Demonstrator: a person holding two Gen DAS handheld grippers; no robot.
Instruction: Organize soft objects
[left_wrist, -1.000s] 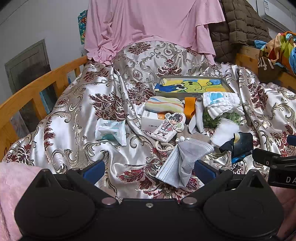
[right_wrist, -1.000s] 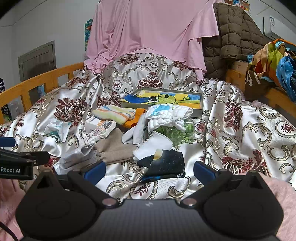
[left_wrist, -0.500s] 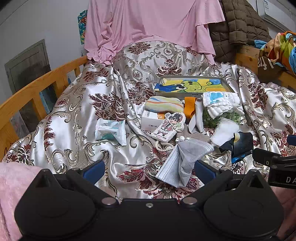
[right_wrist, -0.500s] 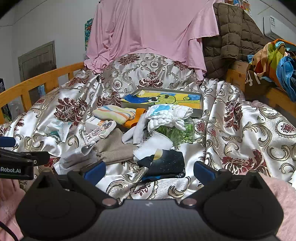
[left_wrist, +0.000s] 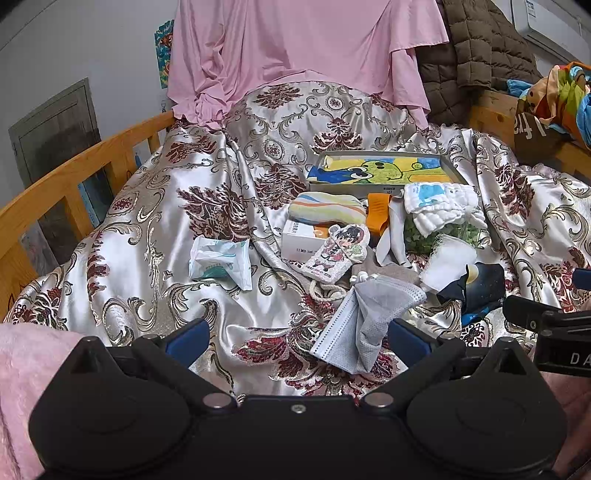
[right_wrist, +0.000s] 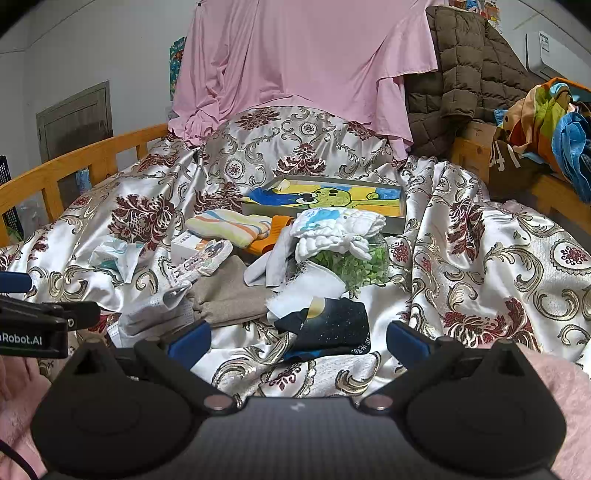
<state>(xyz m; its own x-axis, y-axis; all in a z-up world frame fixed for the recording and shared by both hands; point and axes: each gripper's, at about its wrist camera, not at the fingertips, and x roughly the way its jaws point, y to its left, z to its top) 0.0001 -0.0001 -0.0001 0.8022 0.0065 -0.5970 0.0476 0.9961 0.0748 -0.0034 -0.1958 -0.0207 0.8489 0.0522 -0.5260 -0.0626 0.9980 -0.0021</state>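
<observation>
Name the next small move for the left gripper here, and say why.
Probably ease the left gripper forward and slightly right onto the grey face mask. Its fingers are spread wide and hold nothing, and the mask is the nearest soft item, lying loose on the satin bedspread just ahead.

Bedspread (left_wrist: 155, 206): glossy satin cloth, brocade pattern. Rail (left_wrist: 70, 173): smooth wood. Face mask (left_wrist: 364, 325): matt nonwoven fabric. Jacket (right_wrist: 465, 70): quilted, matt.
</observation>
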